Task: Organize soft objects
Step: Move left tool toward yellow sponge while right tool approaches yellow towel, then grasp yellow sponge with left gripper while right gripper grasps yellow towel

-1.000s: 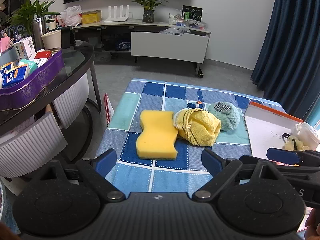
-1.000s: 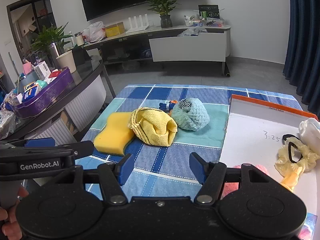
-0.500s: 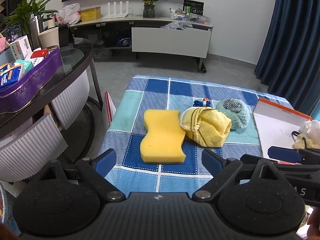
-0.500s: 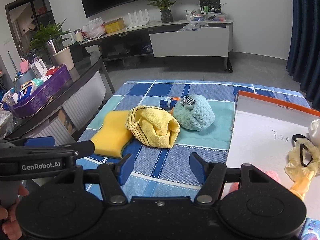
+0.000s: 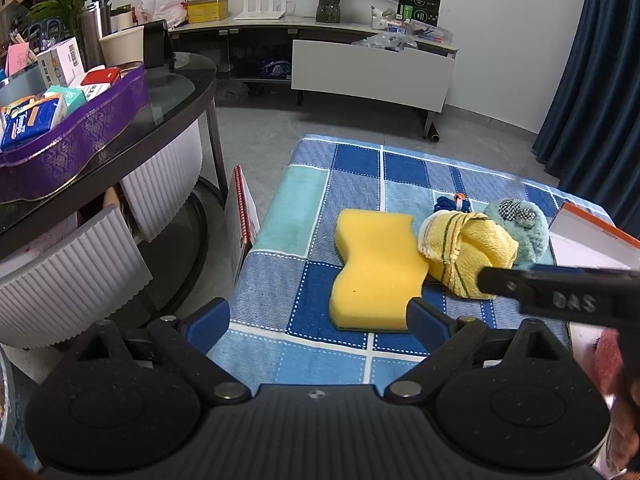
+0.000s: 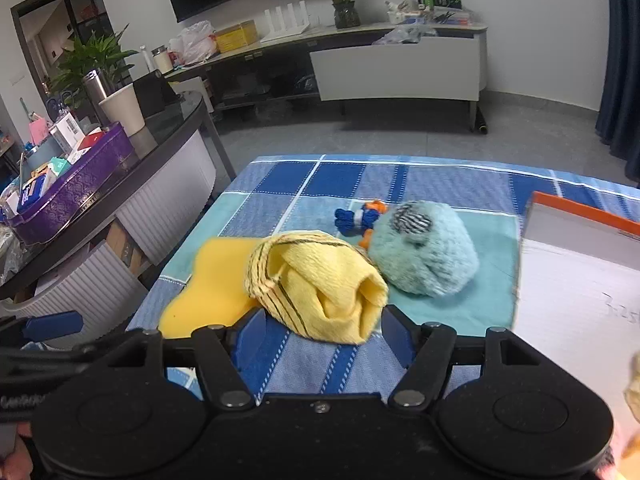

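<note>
Right hand-held gripper [image 6: 320,322]: jaws opening, set around the near end of the yellow towel [image 6: 320,286], not pressed on it.
Left hand-held gripper [image 5: 318,320]: spread wide, nothing held, yellow sponge [image 5: 376,268] just ahead.

The right tool [image 6: 322,326] was opening just short of the yellow towel [image 6: 320,284] — sponge [image 6: 208,288] left of it, teal plush [image 6: 424,256] right.

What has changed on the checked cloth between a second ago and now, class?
Both grippers moved closer to the table. The right gripper now straddles the near end of the yellow towel, jaws opening, nothing gripped. The left gripper nears the sponge. Towel, sponge and plush ball lie unmoved.
</note>
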Motion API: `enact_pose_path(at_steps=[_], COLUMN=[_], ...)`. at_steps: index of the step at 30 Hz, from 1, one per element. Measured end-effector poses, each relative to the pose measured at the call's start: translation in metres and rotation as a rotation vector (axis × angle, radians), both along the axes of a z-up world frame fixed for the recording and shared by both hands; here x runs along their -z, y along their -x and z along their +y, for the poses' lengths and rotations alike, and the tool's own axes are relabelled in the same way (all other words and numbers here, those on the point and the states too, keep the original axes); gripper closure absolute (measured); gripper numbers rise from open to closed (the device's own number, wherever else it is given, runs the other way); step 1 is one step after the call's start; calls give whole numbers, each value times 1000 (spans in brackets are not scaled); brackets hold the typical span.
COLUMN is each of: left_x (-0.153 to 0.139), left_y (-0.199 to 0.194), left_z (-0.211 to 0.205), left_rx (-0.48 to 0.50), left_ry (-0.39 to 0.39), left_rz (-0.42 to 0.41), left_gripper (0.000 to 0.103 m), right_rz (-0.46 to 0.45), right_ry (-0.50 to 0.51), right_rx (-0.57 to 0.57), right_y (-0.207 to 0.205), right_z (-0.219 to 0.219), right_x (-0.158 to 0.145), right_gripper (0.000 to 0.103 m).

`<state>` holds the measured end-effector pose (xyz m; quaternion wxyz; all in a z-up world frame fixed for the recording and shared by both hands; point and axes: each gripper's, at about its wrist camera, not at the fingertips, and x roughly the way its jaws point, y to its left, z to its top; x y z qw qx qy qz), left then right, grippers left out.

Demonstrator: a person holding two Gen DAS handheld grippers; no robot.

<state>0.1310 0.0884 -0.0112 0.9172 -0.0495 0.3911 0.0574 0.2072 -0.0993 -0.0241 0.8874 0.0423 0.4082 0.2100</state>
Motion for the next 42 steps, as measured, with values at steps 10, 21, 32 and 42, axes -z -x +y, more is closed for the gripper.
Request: enact_pose_path(at_steps=[10,21,32,42], left_x=[7,21,42,3], left_y=[-12,-40,-55,-25], left_z=[1,-21,-30,-30], left_rx=[19,89,117,81], left_ry=[4,-24,-56,-49], left_rz=[-1,-2,57,-29], left_gripper=[4,2,31,34], right_rz=[10,-56,-58,-91], right_ry=[-35,-68,-76,-89], right_rx=[-13,75,79,93], right_y=[-20,19,38,52], right_z=[12,-50,-63,-66], right_x=[18,-11,-16,-31], right_gripper=[90,93,92,92])
